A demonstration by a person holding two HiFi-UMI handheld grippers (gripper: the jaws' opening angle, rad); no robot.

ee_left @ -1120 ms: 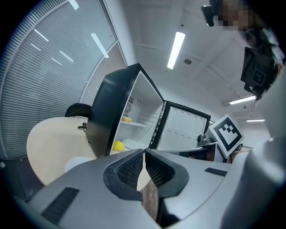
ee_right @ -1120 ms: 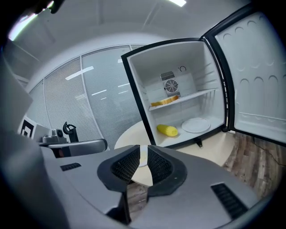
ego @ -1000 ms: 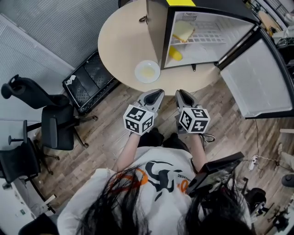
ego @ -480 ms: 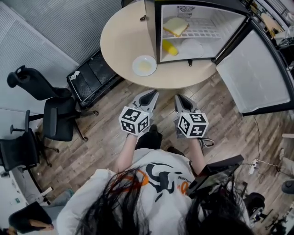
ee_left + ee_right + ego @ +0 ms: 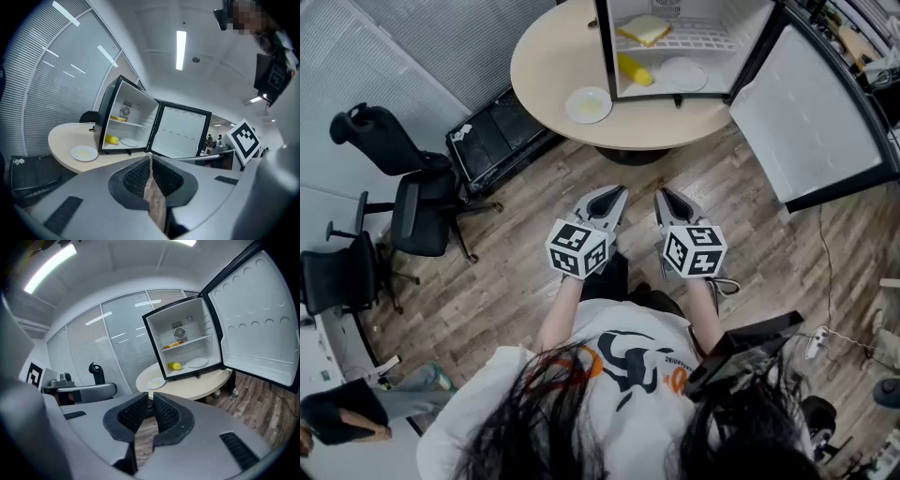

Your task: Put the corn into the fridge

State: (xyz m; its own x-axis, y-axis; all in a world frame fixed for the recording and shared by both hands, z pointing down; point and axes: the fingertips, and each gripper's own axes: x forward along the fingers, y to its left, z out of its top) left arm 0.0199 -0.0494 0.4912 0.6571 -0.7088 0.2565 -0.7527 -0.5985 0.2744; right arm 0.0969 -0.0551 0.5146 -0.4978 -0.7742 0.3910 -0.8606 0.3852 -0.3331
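Standing on the brown wood-plank floor, well back from the round beige bench, a person holds a grey two-jaw claw in each hand, both pointing toward the far side of the scene. The left claw has its jaws pressed together with nothing between them; in its own view the ribbed black pads meet along a single line. The right claw is likewise closed and empty, its pads drawn together at the tips. Each claw carries a white cube with black square markers on its near end. The two claws are side by side over the floor, close but apart.

The small black fridge, white inside, stands on the right part of the bench. Its door is swung wide open to the right. The yellow ear of corn lies on the bottom of the fridge at the left, just beside a round white plate to its right. On the white shelf above rests a pale slice of bread. Outside the fridge, on the bench to its left, sits a small white dish with a yellowish centre. Black office chairs stand at the left, and a black case lies on the floor beside the bench.
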